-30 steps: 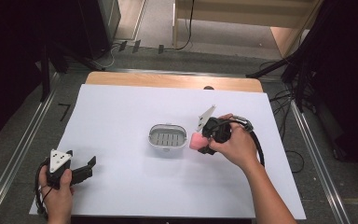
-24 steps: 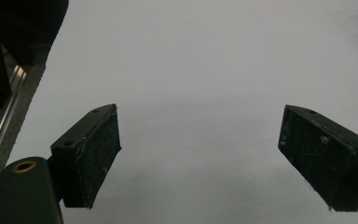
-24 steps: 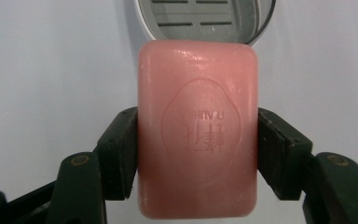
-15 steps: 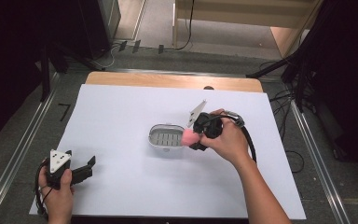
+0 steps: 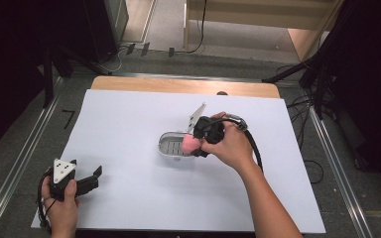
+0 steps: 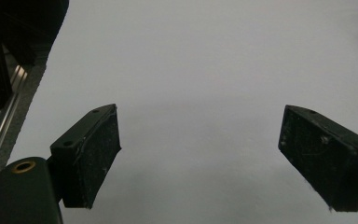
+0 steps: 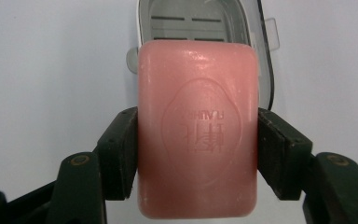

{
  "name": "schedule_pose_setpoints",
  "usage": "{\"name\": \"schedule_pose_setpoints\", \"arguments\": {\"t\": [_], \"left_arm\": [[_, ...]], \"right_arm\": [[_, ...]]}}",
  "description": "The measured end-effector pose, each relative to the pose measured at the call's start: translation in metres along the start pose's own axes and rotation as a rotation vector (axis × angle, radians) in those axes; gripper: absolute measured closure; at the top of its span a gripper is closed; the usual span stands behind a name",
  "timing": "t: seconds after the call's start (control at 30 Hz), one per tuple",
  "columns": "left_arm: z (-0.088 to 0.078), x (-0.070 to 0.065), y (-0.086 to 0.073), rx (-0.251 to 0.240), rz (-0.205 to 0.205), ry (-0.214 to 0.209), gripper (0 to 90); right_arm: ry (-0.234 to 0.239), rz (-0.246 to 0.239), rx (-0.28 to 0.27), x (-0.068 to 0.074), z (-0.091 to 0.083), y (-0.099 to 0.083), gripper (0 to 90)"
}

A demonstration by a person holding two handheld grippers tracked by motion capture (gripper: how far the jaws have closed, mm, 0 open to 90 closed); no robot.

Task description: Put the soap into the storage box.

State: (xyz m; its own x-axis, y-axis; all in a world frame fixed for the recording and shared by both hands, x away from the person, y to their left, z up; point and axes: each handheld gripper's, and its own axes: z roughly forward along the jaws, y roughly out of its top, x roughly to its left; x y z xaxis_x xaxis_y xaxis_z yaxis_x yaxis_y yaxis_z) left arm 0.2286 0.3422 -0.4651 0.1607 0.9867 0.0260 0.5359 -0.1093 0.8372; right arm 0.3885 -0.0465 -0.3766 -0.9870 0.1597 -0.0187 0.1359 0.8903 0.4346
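Pink soap arrives over the soap dish

The right gripper (image 5: 198, 144), clamped on the pink soap bar (image 7: 196, 126), has moved left over the slotted soap dish (image 5: 171, 145); lowering probably comes next. The left gripper (image 6: 200, 158) rests agape, well apart.

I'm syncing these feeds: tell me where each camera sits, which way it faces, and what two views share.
High view: fixed above the person's side, looking forward and down on the white table; both forearms, left tongs and right tongs show.
Left gripper view: rides the left tongs, facing bare table between open jaws.
Right gripper view: rides the right tongs, facing down at the soap dish.
Shared: high and right gripper views both show the pink soap and the dish.
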Motion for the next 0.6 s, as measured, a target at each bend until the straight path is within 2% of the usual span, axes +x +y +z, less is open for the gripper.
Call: {"name": "schedule_pose_setpoints", "arguments": {"t": [0.4,0.6], "left_arm": [[0.000,0.000,0.000,0.002,-0.001,-0.005,13.5],[0.000,0.001,0.000,0.000,-0.002,-0.007,13.4]], "right_arm": [[0.010,-0.048,0.005,0.000,0.011,0.023,38.8],[0.010,-0.054,0.009,-0.001,0.017,0.030,38.8]]}}
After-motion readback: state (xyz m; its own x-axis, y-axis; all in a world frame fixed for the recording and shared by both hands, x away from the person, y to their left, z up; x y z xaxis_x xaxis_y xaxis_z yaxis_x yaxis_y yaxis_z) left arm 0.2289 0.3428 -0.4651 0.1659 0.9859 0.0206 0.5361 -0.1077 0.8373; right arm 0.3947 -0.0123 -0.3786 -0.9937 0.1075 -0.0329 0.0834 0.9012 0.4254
